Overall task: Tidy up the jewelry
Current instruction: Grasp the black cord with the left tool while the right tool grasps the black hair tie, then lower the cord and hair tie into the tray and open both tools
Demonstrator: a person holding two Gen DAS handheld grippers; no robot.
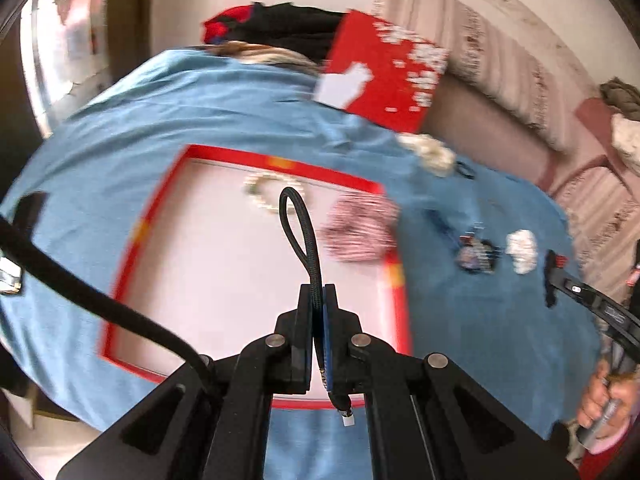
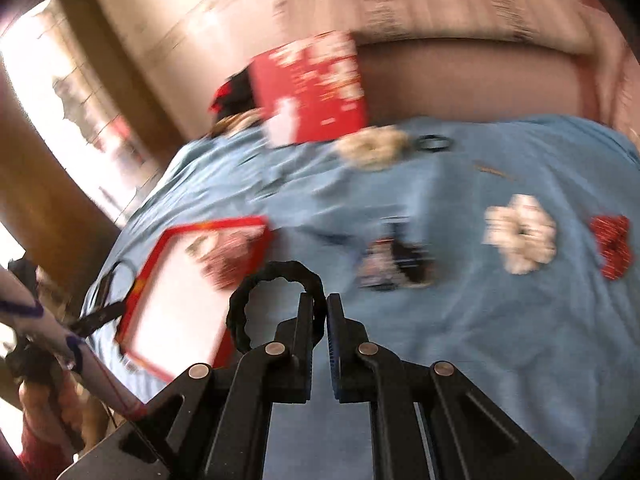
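Holding a black cord (image 1: 298,220), the left tongs (image 1: 319,292) hover over the red-rimmed tray (image 1: 256,159), where two pieces lie; right tongs (image 2: 320,300) pinch a black ring (image 2: 276,276). Several pieces remain right of frame on the blue cloth (image 2: 480,340).

A wrinkled blue cloth (image 1: 224,112) covers the work surface. At its far edge a red lid with white print (image 1: 384,68) stands tilted, beside a dark red-and-black bundle (image 1: 272,28). Behind them runs a pinkish sofa (image 2: 472,80), and bright light comes through a doorway (image 2: 44,92).
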